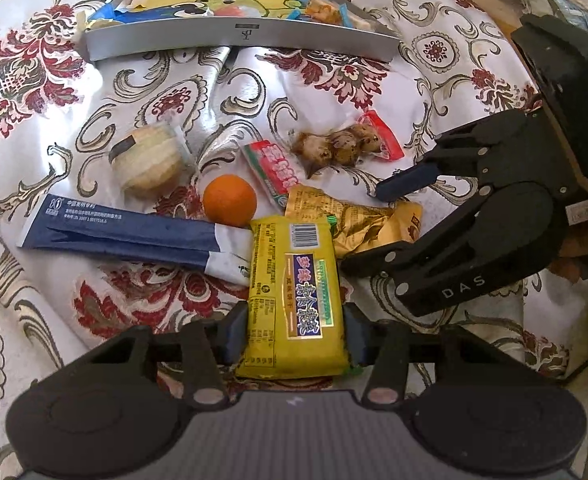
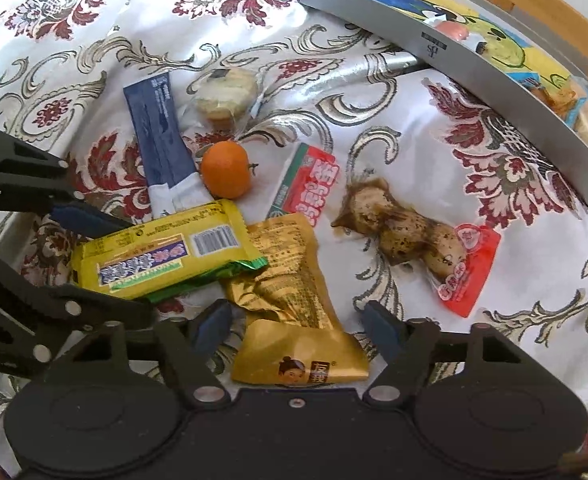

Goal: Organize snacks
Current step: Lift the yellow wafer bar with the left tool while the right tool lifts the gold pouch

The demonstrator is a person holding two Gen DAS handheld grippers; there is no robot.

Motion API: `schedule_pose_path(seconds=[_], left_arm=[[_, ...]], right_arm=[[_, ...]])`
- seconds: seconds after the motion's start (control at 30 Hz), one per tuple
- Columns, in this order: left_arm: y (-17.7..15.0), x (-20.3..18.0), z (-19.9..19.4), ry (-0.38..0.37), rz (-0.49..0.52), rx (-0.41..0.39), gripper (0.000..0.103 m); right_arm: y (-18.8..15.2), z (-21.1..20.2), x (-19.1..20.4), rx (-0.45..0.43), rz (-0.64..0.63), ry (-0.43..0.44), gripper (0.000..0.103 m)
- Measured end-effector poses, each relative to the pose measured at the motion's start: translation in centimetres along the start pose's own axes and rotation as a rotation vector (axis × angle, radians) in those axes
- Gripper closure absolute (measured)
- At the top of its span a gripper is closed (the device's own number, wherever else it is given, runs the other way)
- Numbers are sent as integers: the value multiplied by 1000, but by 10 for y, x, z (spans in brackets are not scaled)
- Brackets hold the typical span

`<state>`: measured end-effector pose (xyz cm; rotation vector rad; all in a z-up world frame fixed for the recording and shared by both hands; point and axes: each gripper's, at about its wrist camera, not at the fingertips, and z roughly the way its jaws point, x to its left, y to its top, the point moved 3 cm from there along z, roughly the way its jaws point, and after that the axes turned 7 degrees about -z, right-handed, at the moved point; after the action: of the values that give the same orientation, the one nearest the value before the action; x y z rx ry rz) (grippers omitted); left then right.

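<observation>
Left wrist view: left gripper (image 1: 294, 334) clamps the yellow packet (image 1: 296, 296), which covers part of the gold pouch (image 1: 354, 224). Right wrist view: right gripper (image 2: 298, 326) spread open around the pouch; grey tray (image 2: 454, 76) cut off.

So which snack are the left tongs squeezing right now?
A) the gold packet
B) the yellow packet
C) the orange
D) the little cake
B: in the left wrist view the left tongs press both sides of the yellow packet, while the right tongs are open around the gold packet.
</observation>
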<state>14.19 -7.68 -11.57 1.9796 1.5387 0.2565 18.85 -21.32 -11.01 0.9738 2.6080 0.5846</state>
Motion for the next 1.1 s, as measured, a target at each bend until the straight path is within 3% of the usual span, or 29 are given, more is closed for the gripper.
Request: schedule_pose_path(seconds=[0.17,0.4,0.6,0.93,1.1], left_arm=[[0,0,1,0,5,-2,48],[-1,1,0,5,-3,-15,51],[-2,1,-4,9,-16,-24,51],[-6,-1,-21,50,-42,-82,51],[-9,-2,-29,84,-52,-122,51]], right_arm=[[1,-3,6,-13,-20,18,50],[2,-3,12,-16,-53,-3,53],[2,-9,31,-34,-189,-101,54],[1,-15,39,-56,-283,-213,55],[-1,-15,53,-60,-405,-325,57]])
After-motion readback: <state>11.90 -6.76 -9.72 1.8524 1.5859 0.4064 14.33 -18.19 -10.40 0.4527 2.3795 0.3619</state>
